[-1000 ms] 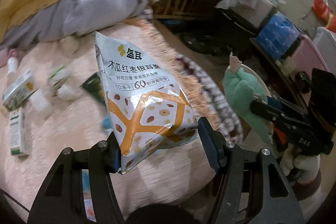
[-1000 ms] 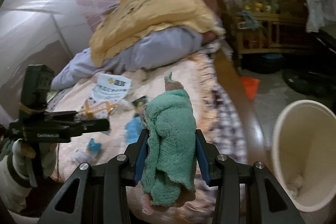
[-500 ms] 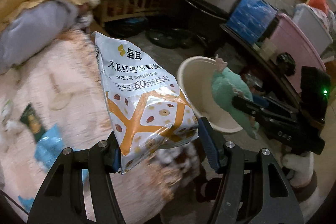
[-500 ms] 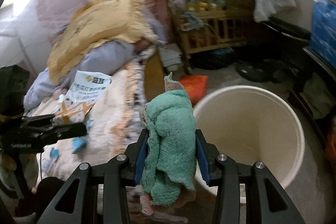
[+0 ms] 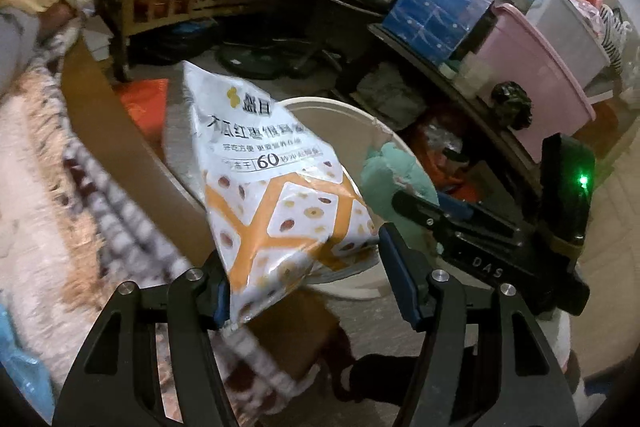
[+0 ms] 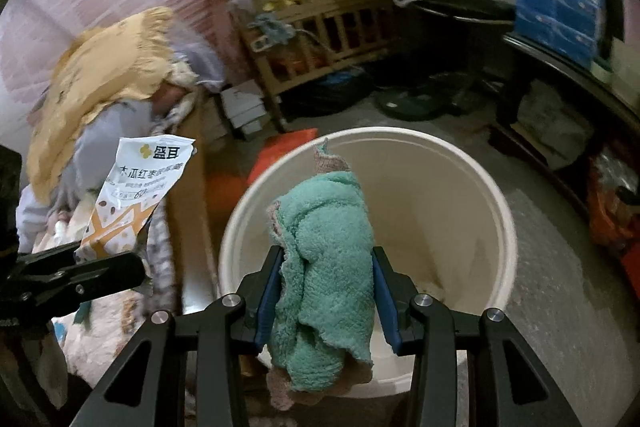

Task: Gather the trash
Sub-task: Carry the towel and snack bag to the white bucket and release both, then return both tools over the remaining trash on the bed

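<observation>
You have both loads at the cream bucket (image 6: 472, 183) but nothing dropped yet: your right gripper (image 6: 326, 291) pinches the green towel (image 6: 324, 251) over the bucket's near rim, and your left gripper (image 5: 304, 291) has its jaws spread, the snack bag (image 5: 272, 187) loose against one jaw just left of the bucket. Only the right view shows scraps at the bucket's bottom; only the left view shows the pink storage bin (image 5: 536, 79) beyond it.
</observation>
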